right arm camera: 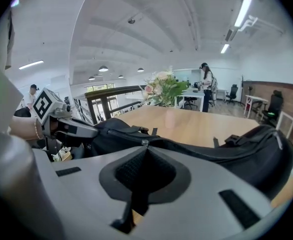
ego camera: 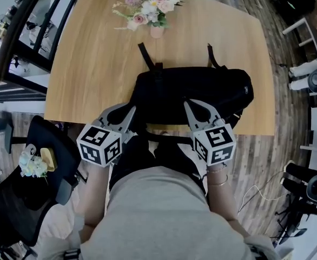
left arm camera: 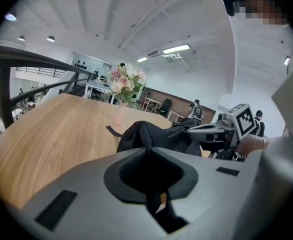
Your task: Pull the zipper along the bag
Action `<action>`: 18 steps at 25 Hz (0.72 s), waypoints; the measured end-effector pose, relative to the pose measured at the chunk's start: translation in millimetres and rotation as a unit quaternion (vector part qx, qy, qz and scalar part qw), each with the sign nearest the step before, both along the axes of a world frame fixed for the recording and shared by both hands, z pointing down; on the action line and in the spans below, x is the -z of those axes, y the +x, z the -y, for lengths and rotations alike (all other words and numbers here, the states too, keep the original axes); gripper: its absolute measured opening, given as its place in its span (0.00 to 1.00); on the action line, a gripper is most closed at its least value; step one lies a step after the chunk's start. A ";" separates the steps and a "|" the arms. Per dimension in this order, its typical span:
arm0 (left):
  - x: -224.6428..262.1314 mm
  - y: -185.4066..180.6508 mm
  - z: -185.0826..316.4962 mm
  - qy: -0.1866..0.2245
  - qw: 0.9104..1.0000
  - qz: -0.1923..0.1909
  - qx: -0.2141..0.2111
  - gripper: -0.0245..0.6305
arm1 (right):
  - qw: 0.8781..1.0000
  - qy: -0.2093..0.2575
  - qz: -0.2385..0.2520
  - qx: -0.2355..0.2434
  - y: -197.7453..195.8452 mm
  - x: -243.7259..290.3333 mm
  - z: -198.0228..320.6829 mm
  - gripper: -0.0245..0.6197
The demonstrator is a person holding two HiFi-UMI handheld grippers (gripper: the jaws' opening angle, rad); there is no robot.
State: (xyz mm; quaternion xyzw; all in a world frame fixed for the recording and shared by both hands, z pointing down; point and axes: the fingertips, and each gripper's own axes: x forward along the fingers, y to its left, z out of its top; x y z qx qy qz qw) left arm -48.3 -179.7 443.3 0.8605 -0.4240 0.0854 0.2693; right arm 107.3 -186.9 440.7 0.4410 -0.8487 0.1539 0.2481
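A black bag [ego camera: 202, 91] lies across the wooden table [ego camera: 88, 64], close to its near edge. My left gripper [ego camera: 133, 108] meets the bag's left end; in the left gripper view its jaws [left arm camera: 146, 146] are pinched together on a fold of the black fabric [left arm camera: 161, 136]. My right gripper [ego camera: 187, 103] rests on the bag's top near the middle. In the right gripper view that gripper [right arm camera: 144, 145] is shut, with a small metal zipper pull [right arm camera: 145, 142] at its tips and the zipper line running off to the right over the bag [right arm camera: 246, 149].
A pink vase of flowers [ego camera: 156, 30] stands at the table's far side, behind the bag's two straps [ego camera: 145, 56]. A black chair [ego camera: 45, 161] holding a small bouquet [ego camera: 31, 164] stands at my left. My body is close against the table's near edge.
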 end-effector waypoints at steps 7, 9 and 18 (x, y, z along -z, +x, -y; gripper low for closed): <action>0.1 -6.2 -0.3 0.006 0.999 0.014 0.049 0.10 | 1.000 0.002 0.005 -0.005 25.5 2.8 6.8 0.05; 0.5 -7.1 -0.6 0.007 0.998 0.017 0.060 0.10 | 1.000 0.004 0.007 -0.006 32.8 4.4 8.7 0.05; 1.2 -6.4 -7.7 0.013 0.994 0.038 0.106 0.10 | 1.000 0.011 0.011 0.011 46.7 8.5 9.6 0.05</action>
